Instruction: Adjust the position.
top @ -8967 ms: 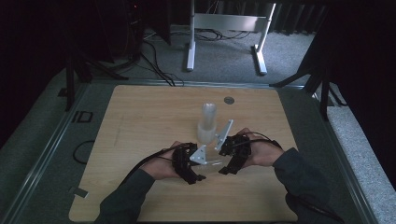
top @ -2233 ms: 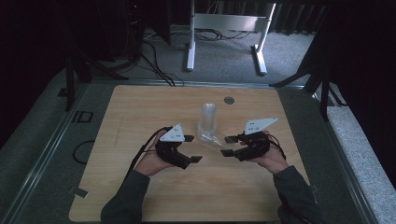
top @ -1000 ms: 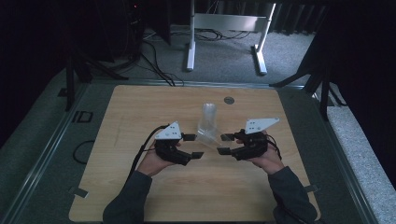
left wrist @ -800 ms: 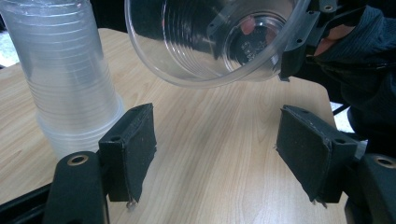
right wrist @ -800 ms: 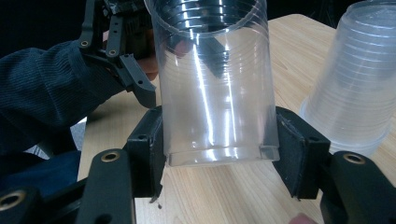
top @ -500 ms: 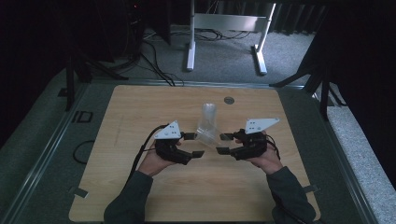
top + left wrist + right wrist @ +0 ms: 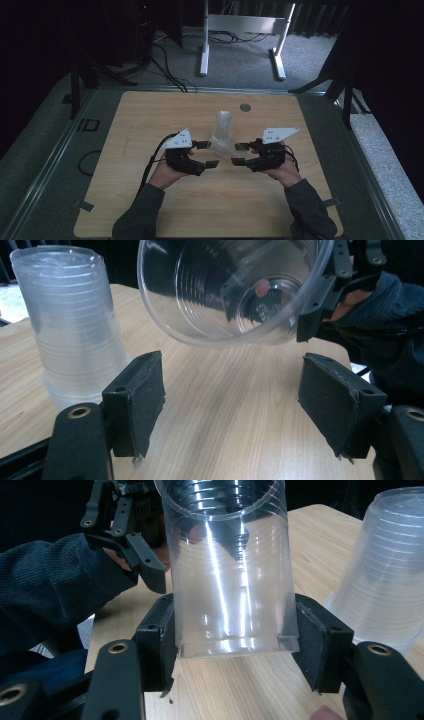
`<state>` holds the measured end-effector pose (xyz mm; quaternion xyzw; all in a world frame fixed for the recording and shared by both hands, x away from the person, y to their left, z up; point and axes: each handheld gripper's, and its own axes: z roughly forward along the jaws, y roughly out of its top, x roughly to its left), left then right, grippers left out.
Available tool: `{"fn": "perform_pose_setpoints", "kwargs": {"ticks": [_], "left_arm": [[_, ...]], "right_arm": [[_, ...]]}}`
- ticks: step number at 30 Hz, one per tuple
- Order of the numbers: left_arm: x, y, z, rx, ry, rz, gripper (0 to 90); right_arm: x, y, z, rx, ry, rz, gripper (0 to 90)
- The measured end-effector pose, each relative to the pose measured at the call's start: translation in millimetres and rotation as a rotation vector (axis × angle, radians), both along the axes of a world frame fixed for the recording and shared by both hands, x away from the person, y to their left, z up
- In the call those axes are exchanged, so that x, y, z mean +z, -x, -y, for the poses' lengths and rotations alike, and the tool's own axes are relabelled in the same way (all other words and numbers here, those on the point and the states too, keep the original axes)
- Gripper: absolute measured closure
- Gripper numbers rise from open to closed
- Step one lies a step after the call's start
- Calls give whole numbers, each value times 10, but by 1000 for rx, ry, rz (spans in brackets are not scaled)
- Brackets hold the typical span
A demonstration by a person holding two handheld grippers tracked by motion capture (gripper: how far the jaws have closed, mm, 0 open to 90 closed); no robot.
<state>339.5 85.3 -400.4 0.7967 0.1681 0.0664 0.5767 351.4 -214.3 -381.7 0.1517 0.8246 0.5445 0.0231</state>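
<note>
A clear plastic cup (image 7: 230,570) is held above the wooden table (image 7: 150,120), between the two grippers, its base clamped between the pads of the right gripper (image 7: 235,645) and its open mouth turned toward the left gripper (image 7: 245,405). In the left gripper view the cup's rim and ribbed inside are seen just above and beyond that gripper's jaws, which stand apart with nothing pressed between them; they have just been opening, and the cup is not touched by them. A stack of clear cups (image 7: 75,325) is set upside down on the table just beside the held cup, on the far side of the grippers as seen in the high view (image 7: 221,131). Both grippers are held by hands in dark sleeves (image 7: 145,210), facing each other near the table's middle. A small round grey disc (image 7: 244,107) is seen near the table's far edge, well apart from the cups.
</note>
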Motion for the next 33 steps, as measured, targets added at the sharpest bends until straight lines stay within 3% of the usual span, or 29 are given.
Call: {"fn": "perform_pose_setpoints", "kwargs": {"ticks": [24,33], "left_arm": [[-4,-18,57,-16,94,-34,237],[12,-21,61,3,128,-31,215]], "right_arm": [[-22,7,-32,14,-26,11,416],[-32,5,-15,9,-35,13,416]]}}
